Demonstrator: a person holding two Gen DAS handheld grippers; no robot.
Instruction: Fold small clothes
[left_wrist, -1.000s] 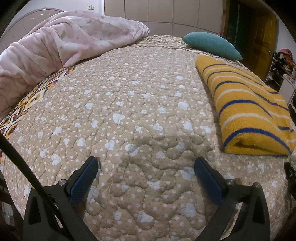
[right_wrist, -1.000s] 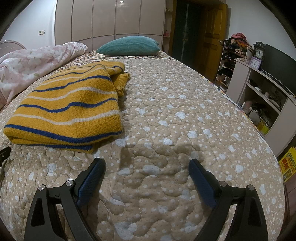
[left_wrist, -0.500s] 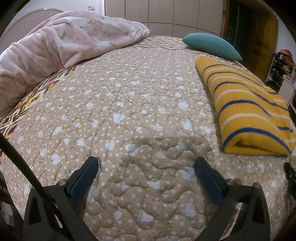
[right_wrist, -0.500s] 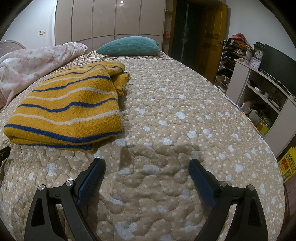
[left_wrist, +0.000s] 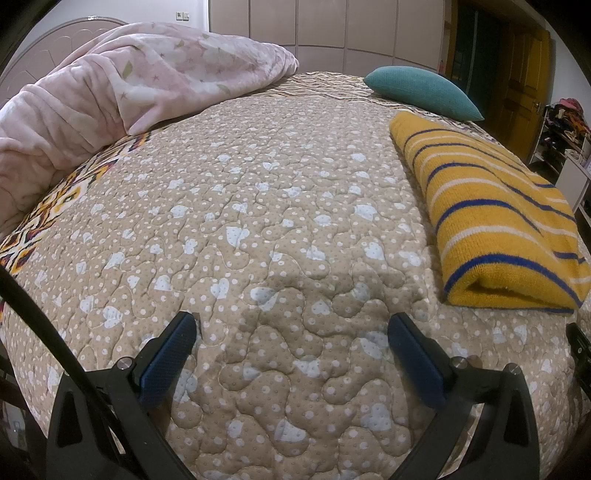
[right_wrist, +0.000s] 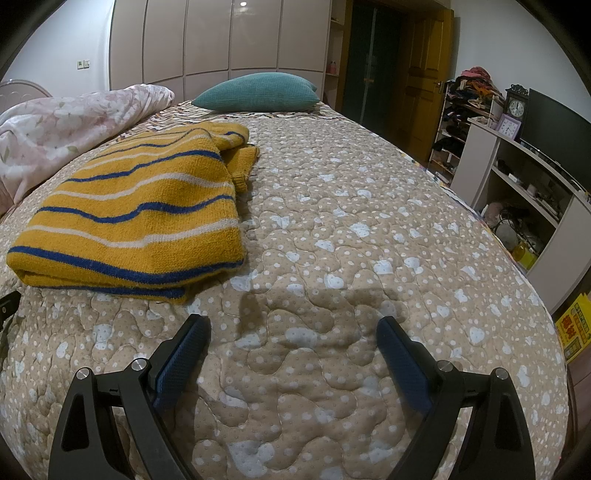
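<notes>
Folded sweater (right_wrist: 136, 218) on quilted bedspread (right_wrist: 351, 229)

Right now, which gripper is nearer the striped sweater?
Right, marginally. The striped sweater lies ahead and left of the open right gripper; from the open left gripper it lies ahead and right. Neither touches it.

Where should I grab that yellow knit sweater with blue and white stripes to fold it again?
Probably the near folded edge of the yellow knit sweater with blue and white stripes. It lies flat on the beige quilted bedspread, its thick rolled fold facing the open right tongs. Come in low from this near side, one finger sliding under the fold.
</notes>
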